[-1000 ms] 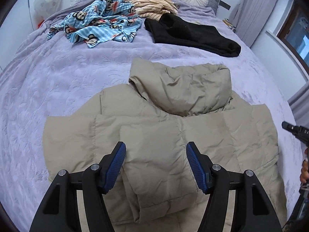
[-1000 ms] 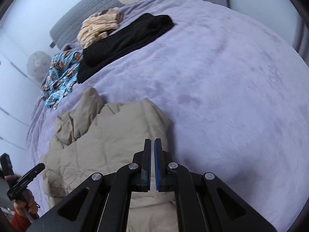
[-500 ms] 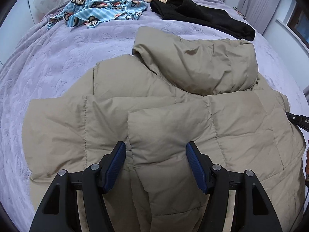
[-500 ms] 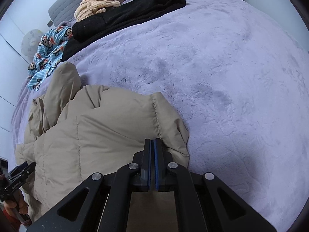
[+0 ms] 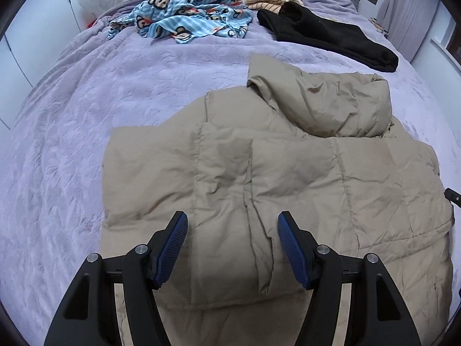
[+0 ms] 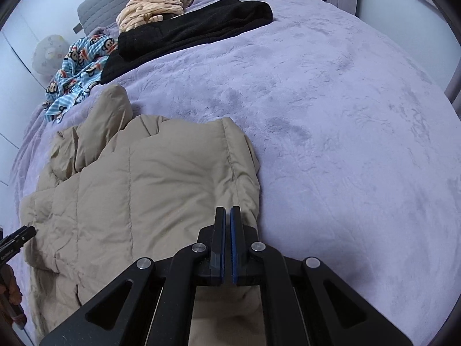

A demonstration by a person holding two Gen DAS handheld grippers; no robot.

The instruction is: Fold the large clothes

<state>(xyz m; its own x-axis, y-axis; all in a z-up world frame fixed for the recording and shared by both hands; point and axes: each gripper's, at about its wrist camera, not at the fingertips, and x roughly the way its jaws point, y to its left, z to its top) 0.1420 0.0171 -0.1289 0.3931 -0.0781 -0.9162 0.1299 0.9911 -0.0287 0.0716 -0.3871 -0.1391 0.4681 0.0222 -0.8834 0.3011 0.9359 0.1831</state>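
The tan puffer jacket (image 5: 288,173) lies flat on the purple bed (image 5: 115,101), its hood (image 5: 325,106) pointing toward the heaped clothes by the headboard. Compared with a moment ago, the left hand-held gripper (image 5: 232,239) has pulled back from the jacket, so more of the bed shows beside the left sleeve; its fingers stand wide apart, holding nothing. The right hand-held gripper (image 6: 227,225) has closed in on the jacket's right edge, fingers pressed together, though I cannot tell whether cloth sits between them. One sleeve already looks folded across the front, so I judge the next fold is being set up.
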